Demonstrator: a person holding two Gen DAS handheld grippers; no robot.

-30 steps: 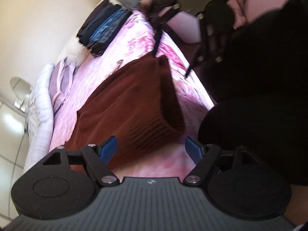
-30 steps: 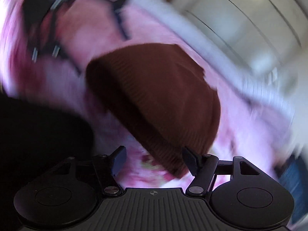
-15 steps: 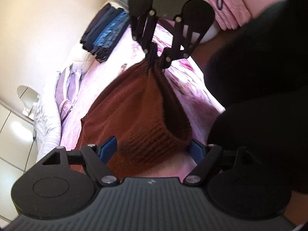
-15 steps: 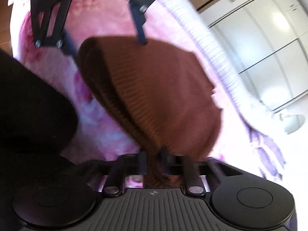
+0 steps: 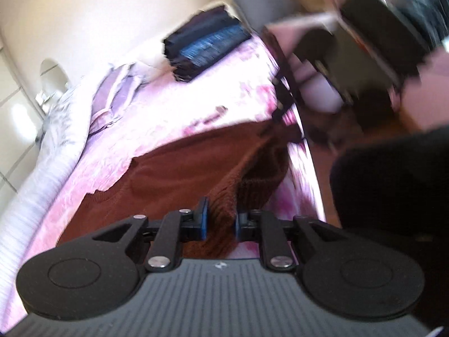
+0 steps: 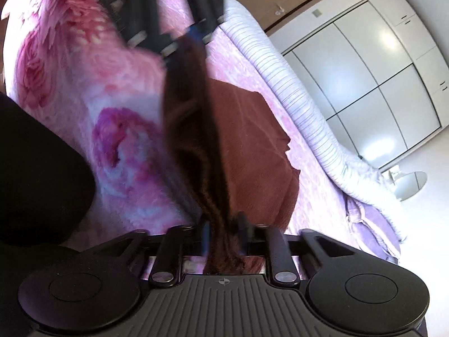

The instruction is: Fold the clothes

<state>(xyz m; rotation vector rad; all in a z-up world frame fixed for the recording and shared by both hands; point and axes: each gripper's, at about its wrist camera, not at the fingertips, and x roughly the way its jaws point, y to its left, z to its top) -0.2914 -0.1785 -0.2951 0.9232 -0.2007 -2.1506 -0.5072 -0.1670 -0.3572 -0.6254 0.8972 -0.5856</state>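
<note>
Lying partly spread on the pink floral bed, the brown knitted sweater is held at its near edge by both tools. The jaws of the left gripper are closed on a ribbed fold of it, and those of the right gripper are clamped on another bunched fold, so that the edge is stretched taut between them. A stack of dark folded clothes is seen farther along the bed, near a striped quilt.
</note>
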